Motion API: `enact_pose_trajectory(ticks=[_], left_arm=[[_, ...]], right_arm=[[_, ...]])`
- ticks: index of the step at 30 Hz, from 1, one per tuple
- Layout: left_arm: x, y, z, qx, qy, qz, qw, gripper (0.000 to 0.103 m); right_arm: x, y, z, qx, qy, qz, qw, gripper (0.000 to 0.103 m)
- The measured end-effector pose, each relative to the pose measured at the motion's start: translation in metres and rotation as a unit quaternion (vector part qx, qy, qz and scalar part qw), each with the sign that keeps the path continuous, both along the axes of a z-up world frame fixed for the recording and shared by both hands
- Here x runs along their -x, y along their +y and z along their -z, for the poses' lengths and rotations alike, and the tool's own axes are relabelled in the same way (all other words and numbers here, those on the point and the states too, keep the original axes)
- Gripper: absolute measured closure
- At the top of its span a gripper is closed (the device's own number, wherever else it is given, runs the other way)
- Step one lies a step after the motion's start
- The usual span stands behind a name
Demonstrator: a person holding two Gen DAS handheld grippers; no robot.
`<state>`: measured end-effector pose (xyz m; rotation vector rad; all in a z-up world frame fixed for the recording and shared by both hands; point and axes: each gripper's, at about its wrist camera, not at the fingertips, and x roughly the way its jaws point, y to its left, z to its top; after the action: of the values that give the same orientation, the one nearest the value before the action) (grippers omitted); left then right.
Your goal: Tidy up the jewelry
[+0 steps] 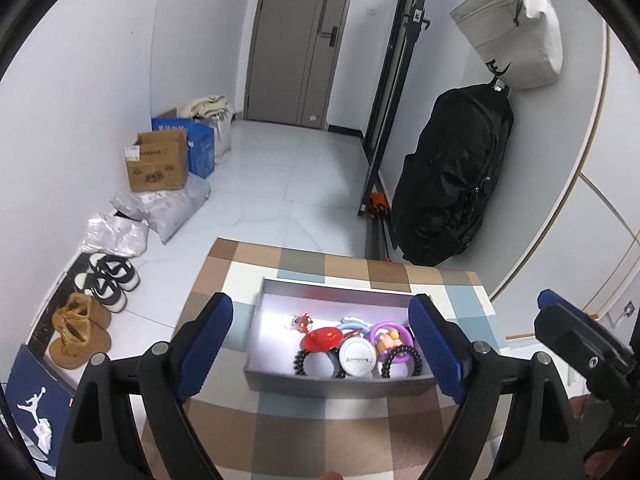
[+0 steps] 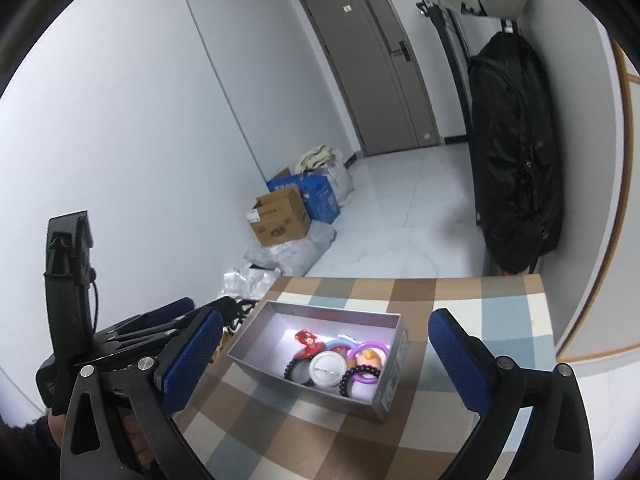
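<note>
An open grey box (image 1: 340,385) (image 2: 304,394) stands on the checked tablecloth (image 1: 304,432). It holds a white round badge (image 1: 357,354) (image 2: 325,369), a red oval pendant (image 1: 322,338), two black bead bracelets (image 1: 310,362) (image 1: 400,358), a purple ring (image 1: 390,332) (image 2: 370,350) and several small charms. My left gripper (image 1: 322,308) is open, hanging above the near side of the box with nothing between its fingers. My right gripper (image 2: 326,320) is also wide open and empty, just short of the box. In the right wrist view the left gripper's fingers (image 2: 172,310) show to the left of the box.
The table ends just beyond the box, with white tiled floor (image 1: 280,184) behind it. Shoes (image 1: 80,328), cardboard boxes (image 1: 158,166) and plastic bags line the left wall. A black backpack (image 1: 452,176) hangs by the right wall, and a grey door (image 1: 296,40) is at the back.
</note>
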<state>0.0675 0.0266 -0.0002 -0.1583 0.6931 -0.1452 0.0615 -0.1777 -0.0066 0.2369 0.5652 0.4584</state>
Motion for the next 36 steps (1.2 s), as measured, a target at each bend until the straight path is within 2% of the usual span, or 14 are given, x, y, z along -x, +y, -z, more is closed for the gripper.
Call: enact_pose_trajectory(ticks=[7,15,24,36], left_arm=[[0.027,0.0,0.001,-0.025,-0.023,-0.002,0.9994,0.016],[0.047,0.005,0.009,-0.054,-0.035,-0.013,0.9979,0.016],[0.056,0.01,0.01,-0.047,-0.041,-0.034,0.9975,0.016],[0.058,0.008,0.011,-0.046,-0.041,-0.032,0.9976,0.016]], right_arm=[[0.03,0.002,0.002,0.022,-0.029,0.003,0.999,0.0],[0.055,0.006,0.013,0.047,-0.041,-0.002,0.998,0.0],[0.062,0.008,0.03,0.064,-0.04,0.006,0.997,0.0],[0.063,0.003,0.029,0.051,-0.041,0.007,0.998,0.0]])
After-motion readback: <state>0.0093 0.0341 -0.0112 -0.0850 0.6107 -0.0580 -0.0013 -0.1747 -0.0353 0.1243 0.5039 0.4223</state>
